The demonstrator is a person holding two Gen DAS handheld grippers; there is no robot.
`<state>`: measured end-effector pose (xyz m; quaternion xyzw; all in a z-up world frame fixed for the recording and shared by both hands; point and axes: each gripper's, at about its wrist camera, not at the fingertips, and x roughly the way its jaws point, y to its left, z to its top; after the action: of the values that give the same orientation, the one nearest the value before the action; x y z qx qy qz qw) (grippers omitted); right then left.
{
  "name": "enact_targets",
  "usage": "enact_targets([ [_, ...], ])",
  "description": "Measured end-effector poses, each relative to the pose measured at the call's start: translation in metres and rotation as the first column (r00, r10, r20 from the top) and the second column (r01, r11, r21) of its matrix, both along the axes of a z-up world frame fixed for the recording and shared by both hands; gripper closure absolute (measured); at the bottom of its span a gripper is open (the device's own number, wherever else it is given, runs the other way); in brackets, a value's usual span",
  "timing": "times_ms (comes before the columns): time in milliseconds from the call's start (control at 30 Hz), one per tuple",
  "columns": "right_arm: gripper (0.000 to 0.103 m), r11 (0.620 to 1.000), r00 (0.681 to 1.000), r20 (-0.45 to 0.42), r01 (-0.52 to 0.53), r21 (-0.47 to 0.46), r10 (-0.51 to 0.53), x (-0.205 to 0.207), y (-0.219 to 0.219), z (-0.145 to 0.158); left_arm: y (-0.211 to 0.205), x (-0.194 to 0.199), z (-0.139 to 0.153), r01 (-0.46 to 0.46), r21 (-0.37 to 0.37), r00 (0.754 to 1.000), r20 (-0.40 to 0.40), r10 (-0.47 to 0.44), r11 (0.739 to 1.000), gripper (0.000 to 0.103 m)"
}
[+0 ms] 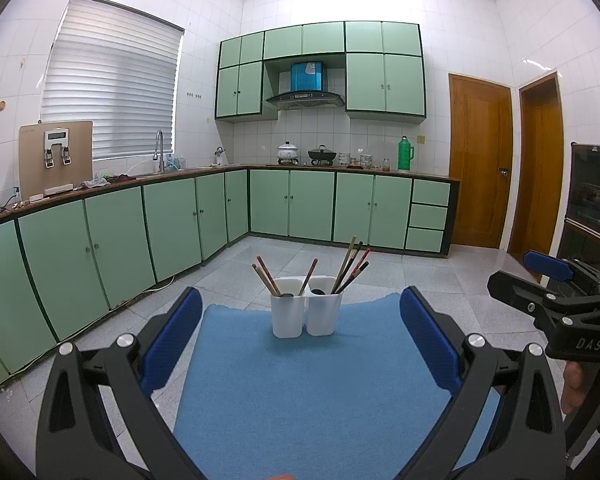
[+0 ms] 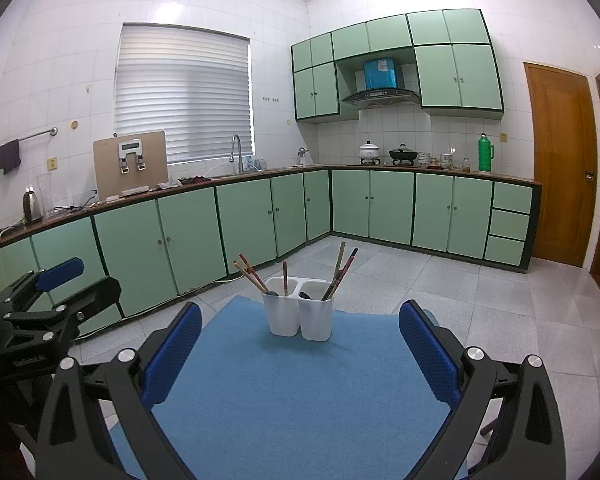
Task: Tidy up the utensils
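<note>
Two white utensil cups stand side by side at the far end of a blue mat [image 1: 300,380]. The left cup [image 1: 286,316] holds a few chopsticks [image 1: 266,280] and a dark utensil end. The right cup [image 1: 325,314] holds several chopsticks [image 1: 352,264] leaning right. The same left cup [image 2: 282,316] and right cup [image 2: 317,318] show in the right wrist view on the mat [image 2: 300,392]. My left gripper [image 1: 300,328] is open and empty, well short of the cups. My right gripper [image 2: 300,332] is open and empty too; it also shows in the left wrist view [image 1: 548,280].
The mat lies on a small table over a grey tiled floor [image 1: 440,280]. Green base cabinets [image 1: 180,224] run along the left and back walls. Wooden doors [image 1: 480,160] stand at the right. A dark cabinet [image 1: 592,200] is at the far right.
</note>
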<state>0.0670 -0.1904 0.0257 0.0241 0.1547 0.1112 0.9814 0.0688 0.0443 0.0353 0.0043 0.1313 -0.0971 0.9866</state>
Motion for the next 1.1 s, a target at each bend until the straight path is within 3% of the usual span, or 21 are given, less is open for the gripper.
enact_targets([
  [1100,0.006,1.000,1.000,-0.005,-0.004,-0.002,0.004,0.0008,0.0055,-0.0008,0.0019,0.0012,-0.0005,0.001,0.001,1.000,-0.003,-0.001,1.000,0.007],
])
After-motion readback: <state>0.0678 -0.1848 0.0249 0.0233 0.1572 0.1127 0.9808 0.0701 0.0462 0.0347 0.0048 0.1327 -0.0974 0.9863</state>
